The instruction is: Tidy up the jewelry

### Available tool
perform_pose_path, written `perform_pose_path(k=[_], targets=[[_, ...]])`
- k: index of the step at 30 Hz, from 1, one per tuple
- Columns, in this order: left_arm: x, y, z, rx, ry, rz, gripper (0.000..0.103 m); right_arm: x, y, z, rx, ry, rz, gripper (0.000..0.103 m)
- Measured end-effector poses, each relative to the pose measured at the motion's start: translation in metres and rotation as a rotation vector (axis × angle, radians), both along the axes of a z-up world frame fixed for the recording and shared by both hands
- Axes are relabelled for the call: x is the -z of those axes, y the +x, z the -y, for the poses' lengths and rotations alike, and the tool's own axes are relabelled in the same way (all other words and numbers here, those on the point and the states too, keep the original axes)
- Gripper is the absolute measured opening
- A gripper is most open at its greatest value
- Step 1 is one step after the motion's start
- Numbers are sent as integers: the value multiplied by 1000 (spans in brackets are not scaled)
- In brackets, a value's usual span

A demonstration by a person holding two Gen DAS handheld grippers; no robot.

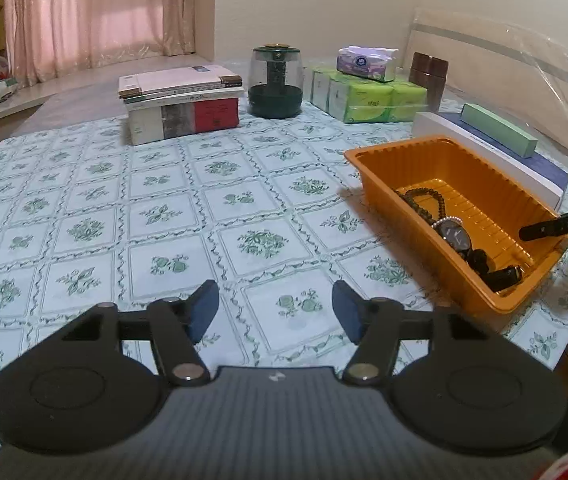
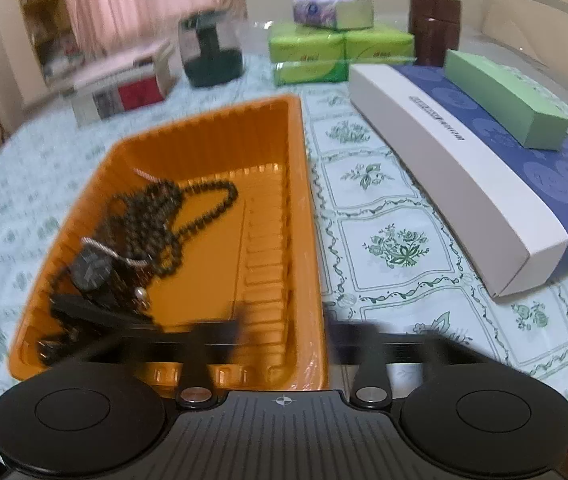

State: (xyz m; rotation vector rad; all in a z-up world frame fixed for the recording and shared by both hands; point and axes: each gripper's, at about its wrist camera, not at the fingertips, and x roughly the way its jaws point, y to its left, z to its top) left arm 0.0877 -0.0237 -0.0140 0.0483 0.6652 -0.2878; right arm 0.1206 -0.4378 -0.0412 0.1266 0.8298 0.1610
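An orange plastic tray [image 1: 368, 160] sits on the flowered tablecloth at the right. Inside it lie a dark beaded string [image 1: 420, 196] and a black wristwatch [image 1: 456, 236] with a sparkly bezel. My left gripper [image 1: 276, 308] hangs open over bare cloth to the left of the tray, nothing between its blue pads. In the right wrist view the tray [image 2: 300, 184] is close below, with the beads [image 2: 204, 208] and watch [image 2: 92, 266] piled at its left. My right gripper [image 2: 288, 332] is blurred and open at the tray's near right corner, one finger over the tray floor, the other outside the wall.
At the back stand a stack of books [image 1: 182, 104], a dark green jar [image 1: 276, 80], green tissue packs [image 1: 368, 100] and a brown canister [image 1: 428, 74]. A long white-and-blue box [image 2: 464, 152] with a green box [image 2: 504, 96] on it lies right of the tray.
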Motion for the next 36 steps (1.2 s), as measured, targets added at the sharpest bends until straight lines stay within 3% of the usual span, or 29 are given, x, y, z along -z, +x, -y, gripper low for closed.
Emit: perform_pose_path(k=[3,9,13,19,27,32,36], targets=[[1,-8,-2,-27,-17,-26,67,-11,-11,3,26,20,47,70],[0,-30,-4,-103,-52,-79,92,-47,-44,-22,90,-47,122,71],[-3,-46,-3,-134,-60,-95,103,-59,-67,-59,30,2,107,76],[-9,-73,-5,-170,-75,-88,103,-53,-90,-116,-122,-3,35,77],[-10,-92,-6,-243,-87,-138,103,-34,-107,-156,-152,1,-21,77],[-12,-100,-4,-247,-102,-149,103,-29,-114,-171,-169,-52,-28,77],[-12,-101,-2,-249,-104,-160,103,-24,-115,-176,-174,-38,-64,77]])
